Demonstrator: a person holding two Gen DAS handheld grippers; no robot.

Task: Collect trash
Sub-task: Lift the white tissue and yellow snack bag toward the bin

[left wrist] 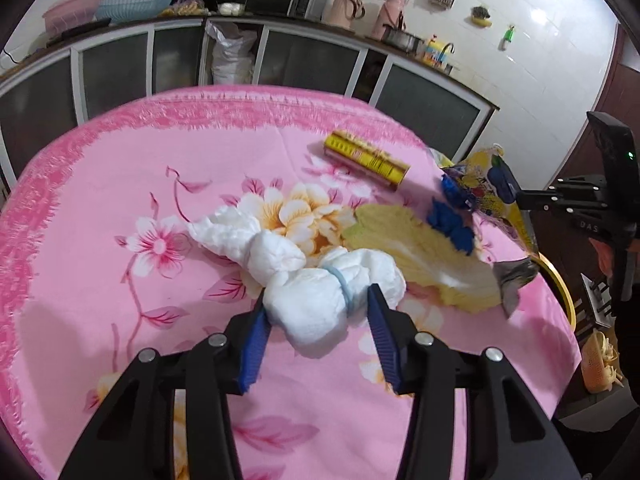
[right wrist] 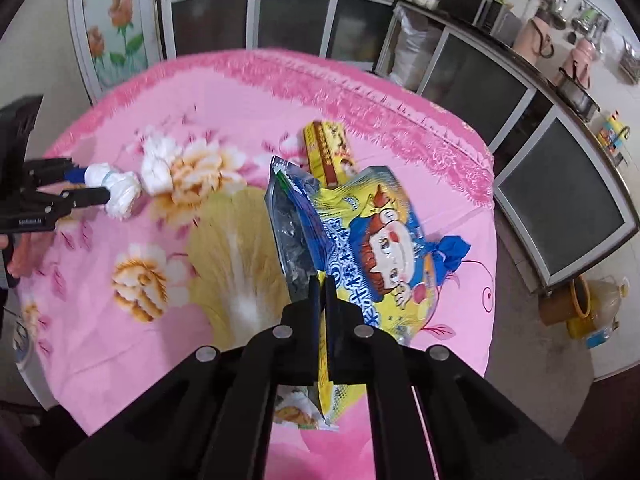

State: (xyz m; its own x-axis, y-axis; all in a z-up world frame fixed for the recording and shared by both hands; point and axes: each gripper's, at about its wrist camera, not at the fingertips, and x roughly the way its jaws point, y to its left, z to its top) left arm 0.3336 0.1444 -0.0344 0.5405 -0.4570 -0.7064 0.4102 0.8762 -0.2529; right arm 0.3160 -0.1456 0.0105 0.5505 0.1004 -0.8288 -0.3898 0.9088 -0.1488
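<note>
Pink floral tablecloth (left wrist: 120, 184) fills mid-frame, where the left gripper (left wrist: 318, 304) straddles the white wad (left wrist: 320, 304), fingers spread, the right gripper (right wrist: 323, 284) pinches the snack bag (right wrist: 372, 240), yellow box (left wrist: 366, 158) behind.

The left gripper (left wrist: 318, 310) has its blue fingers (left wrist: 256, 338) on either side of a white tissue bundle (left wrist: 320, 300) on the pink floral table (left wrist: 120, 184). A yellow box (left wrist: 366, 158) lies beyond, and the right gripper (left wrist: 480, 192) holds a snack bag (left wrist: 484, 188).

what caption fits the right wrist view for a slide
Right claw shut on a yellow-and-blue cartoon snack bag above the pink floral tablecloth.
</note>
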